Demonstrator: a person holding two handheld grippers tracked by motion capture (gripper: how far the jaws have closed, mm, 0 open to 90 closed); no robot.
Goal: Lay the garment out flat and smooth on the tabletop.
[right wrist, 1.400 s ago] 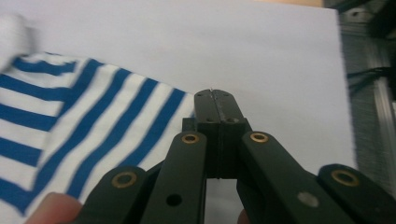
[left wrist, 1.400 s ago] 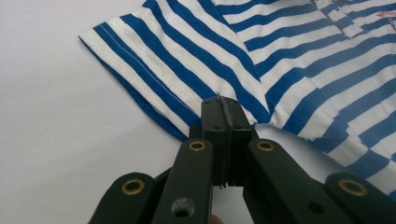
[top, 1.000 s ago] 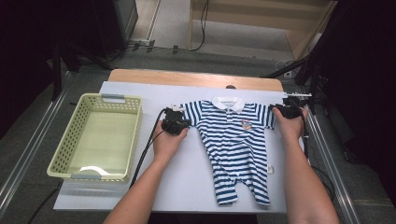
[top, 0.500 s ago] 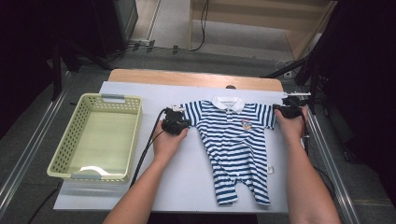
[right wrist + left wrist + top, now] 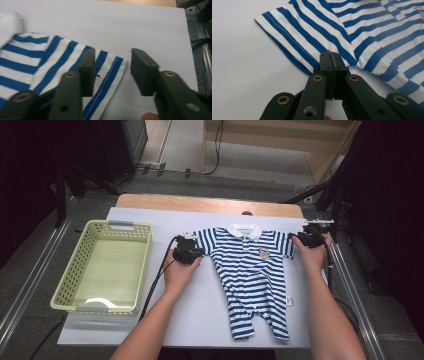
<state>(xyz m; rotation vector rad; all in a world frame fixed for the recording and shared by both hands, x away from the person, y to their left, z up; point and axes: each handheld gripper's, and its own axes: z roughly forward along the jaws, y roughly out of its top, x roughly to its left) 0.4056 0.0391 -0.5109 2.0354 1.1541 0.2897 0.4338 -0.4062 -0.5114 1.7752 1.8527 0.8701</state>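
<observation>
A blue-and-white striped baby romper [image 5: 252, 270] with a white collar lies flat on the white board [image 5: 200, 310]. My left gripper [image 5: 192, 251] sits at the romper's left sleeve. In the left gripper view its jaws [image 5: 330, 56] are shut on the sleeve's lower edge [image 5: 307, 50]. My right gripper [image 5: 302, 239] is at the right sleeve. Its jaws [image 5: 112, 60] have just been opening and now stand apart. The blue-edged cuff [image 5: 110, 75] lies between them, and neither pad presses on it.
A pale green plastic basket [image 5: 65, 285] stands on the board's left side. A wooden table edge [image 5: 210, 204] runs behind the board. Metal rails [image 5: 350, 295] flank both sides, and cables trail from the left gripper toward the front.
</observation>
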